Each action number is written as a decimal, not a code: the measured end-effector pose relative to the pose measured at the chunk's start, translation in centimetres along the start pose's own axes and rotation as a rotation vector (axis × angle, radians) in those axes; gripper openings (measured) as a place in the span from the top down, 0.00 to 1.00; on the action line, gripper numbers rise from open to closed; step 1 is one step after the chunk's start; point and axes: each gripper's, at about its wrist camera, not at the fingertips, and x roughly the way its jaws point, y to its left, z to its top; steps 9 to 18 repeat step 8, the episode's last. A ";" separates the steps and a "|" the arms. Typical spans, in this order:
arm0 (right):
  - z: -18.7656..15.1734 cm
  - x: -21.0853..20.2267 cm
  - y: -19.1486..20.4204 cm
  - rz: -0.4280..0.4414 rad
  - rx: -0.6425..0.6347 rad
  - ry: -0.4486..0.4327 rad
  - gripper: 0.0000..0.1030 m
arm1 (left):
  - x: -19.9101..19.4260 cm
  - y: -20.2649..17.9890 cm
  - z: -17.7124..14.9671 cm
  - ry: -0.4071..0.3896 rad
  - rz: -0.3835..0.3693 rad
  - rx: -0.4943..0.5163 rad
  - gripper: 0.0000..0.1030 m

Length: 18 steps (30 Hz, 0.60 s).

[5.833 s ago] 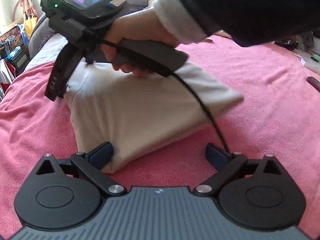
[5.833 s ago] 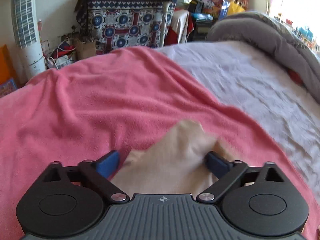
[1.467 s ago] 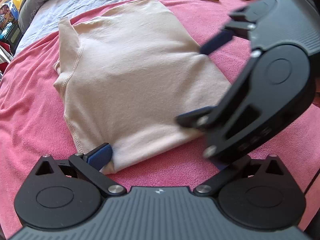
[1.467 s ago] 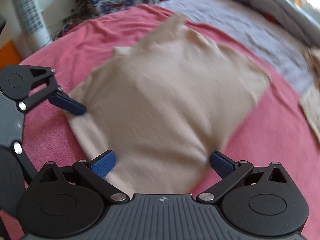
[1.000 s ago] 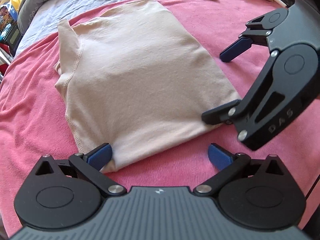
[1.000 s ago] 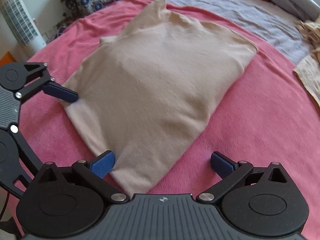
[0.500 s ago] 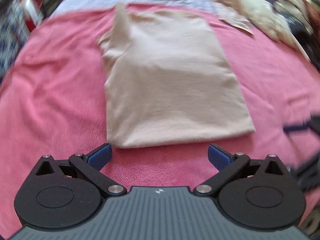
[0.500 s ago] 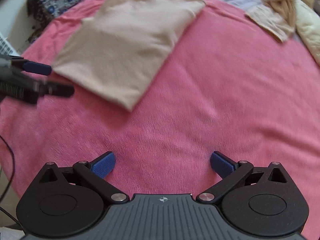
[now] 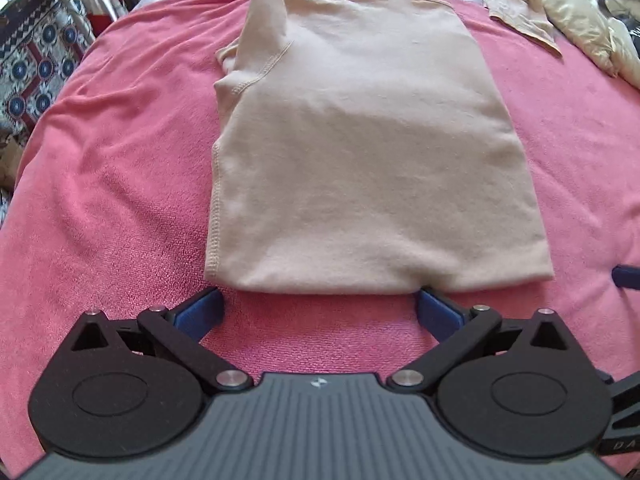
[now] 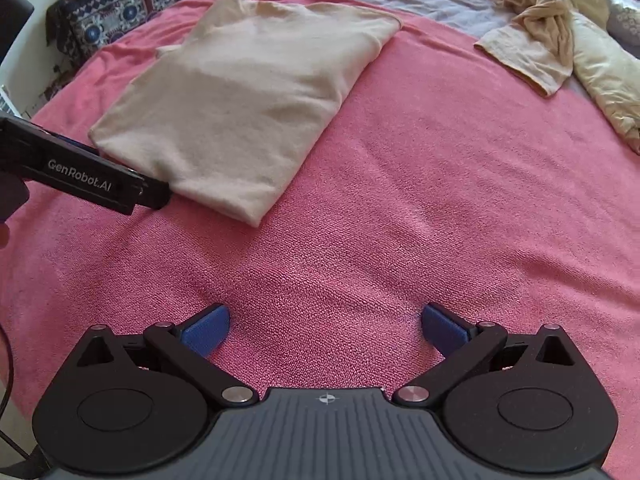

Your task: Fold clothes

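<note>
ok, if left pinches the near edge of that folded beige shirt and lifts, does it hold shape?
Probably not. The beige shirt is soft knit lying limp on the pink blanket, so it would likely sag and unfold. It looks light. The fuzzy blanket may grip it, so pushing with the left gripper could bunch the layers.

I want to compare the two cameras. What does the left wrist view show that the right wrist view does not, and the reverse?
Only the left wrist view shows the stitched side seam of the folded beige shirt and the open left gripper at its near edge. Only the right wrist view shows the open right gripper over bare pink blanket. Both share the shirt, the blanket and the crumpled clothes beyond.
</note>
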 end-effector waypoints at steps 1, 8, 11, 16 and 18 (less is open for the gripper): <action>0.0 0.0 0.0 -0.002 0.001 -0.002 0.00 | 0.1 0.1 0.2 0.009 -0.004 -0.006 0.00; 0.0 0.2 0.3 -0.009 0.006 -0.012 0.00 | 0.8 2.8 2.7 0.017 -0.032 -0.003 0.00; 0.0 0.2 0.3 -0.009 0.006 -0.012 0.00 | 0.8 2.8 2.7 0.017 -0.032 -0.003 0.00; 0.0 0.2 0.3 -0.009 0.006 -0.012 0.00 | 0.8 2.8 2.7 0.017 -0.032 -0.003 0.00; 0.0 0.2 0.3 -0.009 0.006 -0.012 0.00 | 0.8 2.8 2.7 0.017 -0.032 -0.003 0.00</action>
